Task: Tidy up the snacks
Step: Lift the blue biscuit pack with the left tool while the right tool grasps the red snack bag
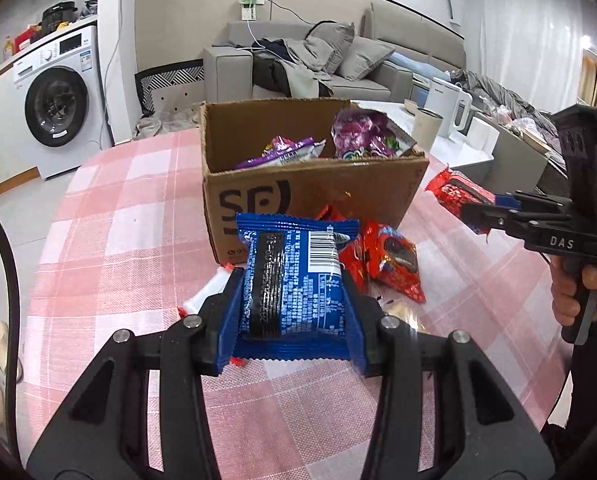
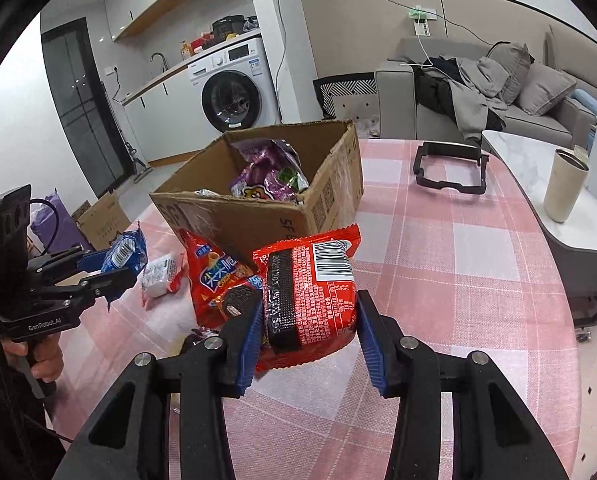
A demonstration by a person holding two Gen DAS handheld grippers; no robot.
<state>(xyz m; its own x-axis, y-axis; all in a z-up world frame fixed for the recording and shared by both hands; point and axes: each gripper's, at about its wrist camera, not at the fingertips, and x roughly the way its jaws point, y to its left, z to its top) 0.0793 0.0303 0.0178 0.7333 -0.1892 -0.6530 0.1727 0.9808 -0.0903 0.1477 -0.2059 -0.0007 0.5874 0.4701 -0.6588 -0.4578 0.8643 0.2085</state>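
My left gripper (image 1: 294,300) is shut on a blue snack packet (image 1: 294,272), held above the table in front of an open cardboard box (image 1: 378,196). My right gripper (image 2: 310,320) is shut on a red snack packet (image 2: 310,292), held just right of the box (image 2: 258,216). The box holds purple snack bags (image 1: 362,136). Each gripper shows in the other view: the right one (image 1: 474,212) with its red packet (image 1: 454,192), the left one (image 2: 110,268) with its blue packet (image 2: 124,250).
Red snack bags (image 1: 394,260) and a small white packet (image 2: 160,274) lie on the pink checked tablecloth (image 2: 438,272) in front of the box. A black frame (image 2: 450,172) lies at the far side. A beige cup (image 2: 564,184) stands on a side table.
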